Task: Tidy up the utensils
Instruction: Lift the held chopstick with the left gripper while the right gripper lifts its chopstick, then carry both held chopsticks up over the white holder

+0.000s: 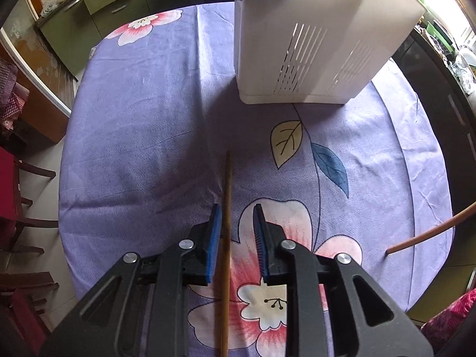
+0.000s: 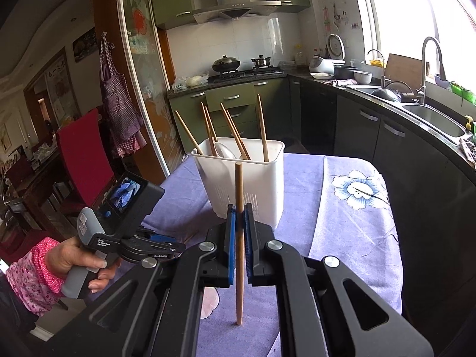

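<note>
Several chopsticks already stand in the white holder (image 2: 238,178). In front of it, the right gripper (image 2: 239,229) clamps one upright chopstick (image 2: 239,267); the left gripper (image 1: 236,238), fingers apart, straddles the last chopstick on the cloth (image 1: 226,238).

The chopstick (image 2: 239,238) is smooth matt wood, the holder (image 2: 238,184) is matt white plastic, the tablecloth (image 1: 142,136) is soft printed cloth.

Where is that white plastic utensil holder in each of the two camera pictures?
Left wrist view: the white utensil holder stands at top centre-right, on the purple flowered tablecloth.
Right wrist view: it stands at centre, behind the chopstick clamped in the right gripper.
Shared landmark: the tablecloth.
</note>
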Tool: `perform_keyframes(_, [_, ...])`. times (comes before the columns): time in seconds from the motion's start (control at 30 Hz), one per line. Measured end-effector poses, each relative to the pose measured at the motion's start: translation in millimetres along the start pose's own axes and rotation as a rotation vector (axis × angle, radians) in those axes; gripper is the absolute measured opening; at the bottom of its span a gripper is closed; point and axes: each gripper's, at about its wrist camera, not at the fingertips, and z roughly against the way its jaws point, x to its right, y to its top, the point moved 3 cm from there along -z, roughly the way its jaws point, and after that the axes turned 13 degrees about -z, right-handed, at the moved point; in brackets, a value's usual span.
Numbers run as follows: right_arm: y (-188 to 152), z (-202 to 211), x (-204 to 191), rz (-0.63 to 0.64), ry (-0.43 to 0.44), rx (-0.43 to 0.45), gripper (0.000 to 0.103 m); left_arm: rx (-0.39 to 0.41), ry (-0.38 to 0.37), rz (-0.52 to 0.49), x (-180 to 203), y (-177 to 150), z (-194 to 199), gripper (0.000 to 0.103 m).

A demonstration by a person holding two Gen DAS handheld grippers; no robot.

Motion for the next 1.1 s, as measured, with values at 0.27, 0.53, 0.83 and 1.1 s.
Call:
perform_keyframes(0.27, [3.5,-8.7,-1.0,0.001,0.000,-0.005,0.006,-0.021,0.022,0.007,-4.3,1.6,-12.1,0.021])
perform_keyframes(0.53, [3.9,-12.8,-6.4,0.008,0.003,-0.007,0.006,-0.018,0.036,-0.018,-0.4,-1.3,-12.3,0.006])
perform_keyframes(0.83, [6.5,-15.8,-4.2,0.010,0.003,-0.007,0.006,0.054,0.059,-0.013,-4.6,-10.0,14.2,0.005])
perform_keyframes(1.1, [6.4,-17.2,-0.9,0.009,-0.005,-0.002,0.006,0.206,0.076,-0.027,2.0,-25.7,77.6,0.005])
